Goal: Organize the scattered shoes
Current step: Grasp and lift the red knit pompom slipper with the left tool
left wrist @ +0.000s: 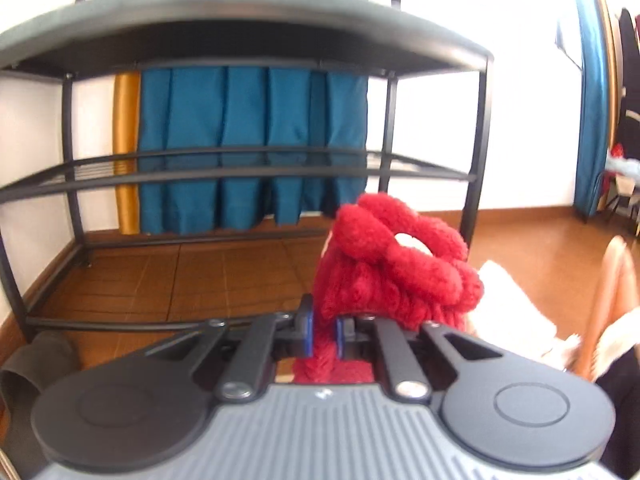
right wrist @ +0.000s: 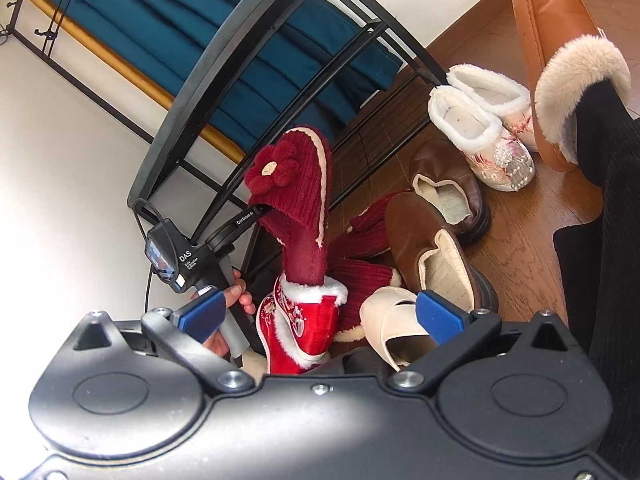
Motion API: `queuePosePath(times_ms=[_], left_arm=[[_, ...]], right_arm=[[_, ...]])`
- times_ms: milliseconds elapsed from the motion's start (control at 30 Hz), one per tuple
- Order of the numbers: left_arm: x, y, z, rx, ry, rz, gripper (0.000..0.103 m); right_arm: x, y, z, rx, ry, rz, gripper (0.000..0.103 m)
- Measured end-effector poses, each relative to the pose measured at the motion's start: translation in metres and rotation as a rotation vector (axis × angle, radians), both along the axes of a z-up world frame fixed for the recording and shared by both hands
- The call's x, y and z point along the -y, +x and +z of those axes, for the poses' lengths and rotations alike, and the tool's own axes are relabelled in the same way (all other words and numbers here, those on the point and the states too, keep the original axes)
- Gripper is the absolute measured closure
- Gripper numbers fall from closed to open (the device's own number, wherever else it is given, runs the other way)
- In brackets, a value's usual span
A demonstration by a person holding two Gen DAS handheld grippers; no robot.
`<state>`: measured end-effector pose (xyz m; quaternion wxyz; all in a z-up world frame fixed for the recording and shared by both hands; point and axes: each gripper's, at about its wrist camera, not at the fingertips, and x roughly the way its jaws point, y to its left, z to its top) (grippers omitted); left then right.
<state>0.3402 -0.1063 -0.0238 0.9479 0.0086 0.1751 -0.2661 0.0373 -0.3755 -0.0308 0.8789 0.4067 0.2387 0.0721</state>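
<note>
Left tongs (left wrist: 322, 334) are nearest in the left wrist view: blue pads closed down to a narrow gap on a fold of the red corduroy slipper (left wrist: 384, 264), pinched at its upper edge. Slipper hangs clear of the floor, flower pompom up, at about 1 o'clock from the pads. Gripping the soft upper rather than the sole makes sense, since it's the only part thin enough to fit between the pads.

Right wrist view confirms it: slipper (right wrist: 298, 204) is held aloft by the left tongs (right wrist: 262, 209), toe pointing toward the black shoe rack (left wrist: 240, 32). Rack tiers visible in the left view carry no shoes; the slipper is level with the space under the mesh tier, so I'd judge it's headed for the rack, tier unclear.

Right tongs (right wrist: 320, 314) are spread wide, nothing between the pads, hovering over the pile on the floor. Pile below: red embroidered boot (right wrist: 300, 328), cream sandal (right wrist: 394, 320), second red corduroy slipper (right wrist: 360, 248). At 1 o'clock a pair of brown loafers (right wrist: 432, 240), further out white fur-lined slippers (right wrist: 480, 132). Tan fur-trimmed slipper (right wrist: 560, 40) at 2 o'clock is on the person's foot.

Dark grey shoe (left wrist: 36, 360) sits at 9 o'clock by the rack leg in the left view.
</note>
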Motion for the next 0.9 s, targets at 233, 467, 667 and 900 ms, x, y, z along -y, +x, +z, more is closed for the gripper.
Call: queuePosePath(times_ms=[233,467,667,900], left_arm=[[-0.029,-0.08,0.054,0.059,-0.005,0.022,0.093],[-0.085,-0.163,0.043,-0.004,-0.047,0.124,0.092],[-0.108,-0.202,-0.02,-0.086,0.003,0.286,0.092],[-0.117,-0.22,-0.07,-0.179,0.026,0.378,0.091]], right_arm=[[-0.011,-0.019,0.024,0.057,-0.01,0.022,0.0],[-0.032,-0.026,0.026,0.042,-0.019,0.068,0.0],[-0.051,-0.032,0.027,0.03,-0.027,0.107,0.0],[-0.072,-0.039,0.029,0.015,-0.036,0.153,0.0]])
